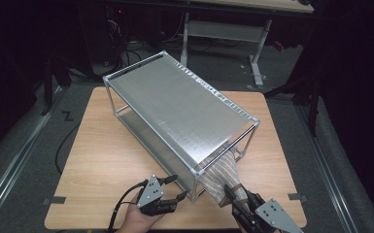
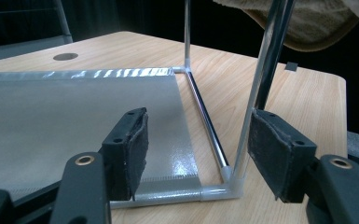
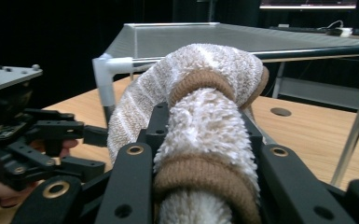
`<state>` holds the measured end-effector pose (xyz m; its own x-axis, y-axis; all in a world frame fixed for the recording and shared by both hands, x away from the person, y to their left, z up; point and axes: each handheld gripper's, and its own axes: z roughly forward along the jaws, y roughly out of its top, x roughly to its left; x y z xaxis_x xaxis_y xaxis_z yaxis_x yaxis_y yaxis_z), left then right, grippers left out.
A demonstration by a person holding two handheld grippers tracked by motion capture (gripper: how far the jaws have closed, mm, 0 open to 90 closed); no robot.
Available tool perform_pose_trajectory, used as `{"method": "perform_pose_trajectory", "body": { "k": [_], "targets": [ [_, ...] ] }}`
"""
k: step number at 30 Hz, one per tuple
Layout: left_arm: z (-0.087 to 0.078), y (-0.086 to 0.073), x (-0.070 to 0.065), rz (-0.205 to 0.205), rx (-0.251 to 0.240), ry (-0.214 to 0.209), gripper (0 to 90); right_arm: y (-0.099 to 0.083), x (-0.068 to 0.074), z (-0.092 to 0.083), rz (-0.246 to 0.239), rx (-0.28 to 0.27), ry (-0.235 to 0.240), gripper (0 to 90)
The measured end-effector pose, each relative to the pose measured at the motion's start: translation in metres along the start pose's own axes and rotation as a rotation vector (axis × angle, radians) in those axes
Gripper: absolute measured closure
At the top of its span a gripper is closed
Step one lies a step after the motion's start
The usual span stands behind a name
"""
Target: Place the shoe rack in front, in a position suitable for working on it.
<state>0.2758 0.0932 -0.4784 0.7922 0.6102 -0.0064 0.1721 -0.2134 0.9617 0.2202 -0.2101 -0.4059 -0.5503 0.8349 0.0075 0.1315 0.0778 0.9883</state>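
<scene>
We hold a striped towel [image 1: 222, 175] in our right gripper [image 1: 240, 203], whose jaws are clamped on both sides of it; in the right gripper view the rolled towel [image 3: 205, 135] fills the gap between the pads and bulges up past them, its far end draping over the top bar at the near end of the metal rack [image 1: 175, 107]; from above, the cloth runs forward from the fingertips and lies against the rack's near corner post; our left gripper [image 1: 172, 189] hovers with its jaws spread and nothing pinched; in the left gripper view that corner post [image 2: 261, 93] stands between the pads, just beside the right-hand one, with the lower shelf [image 2: 74, 112] stretching ahead of the left-hand one; everything rests on the wooden table [image 1: 102, 160].
</scene>
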Motion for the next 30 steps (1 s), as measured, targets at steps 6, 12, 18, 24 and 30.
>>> {"method": "perform_pose_trajectory", "body": {
  "k": [6, 12, 18, 24, 30],
  "targets": [
    [-0.004, -0.002, 0.000, -0.008, 0.002, 0.006, 38.6, 0.001, -0.012, 0.003, 0.011, -0.007, -0.030, 67.6],
    [-0.010, -0.003, 0.002, -0.015, 0.002, 0.021, 38.6, 0.001, -0.027, 0.005, 0.031, -0.007, -0.063, 67.6],
    [-0.015, -0.005, 0.004, -0.018, 0.007, 0.035, 38.7, 0.001, -0.044, 0.006, 0.049, -0.014, -0.109, 67.5],
    [-0.026, -0.009, 0.006, -0.026, 0.010, 0.064, 38.8, 0.002, -0.060, 0.013, 0.068, -0.021, -0.140, 67.5],
    [-0.033, -0.012, 0.008, -0.035, 0.016, 0.084, 38.8, 0.004, -0.074, 0.019, 0.079, -0.027, -0.177, 67.4]
  ]
}}
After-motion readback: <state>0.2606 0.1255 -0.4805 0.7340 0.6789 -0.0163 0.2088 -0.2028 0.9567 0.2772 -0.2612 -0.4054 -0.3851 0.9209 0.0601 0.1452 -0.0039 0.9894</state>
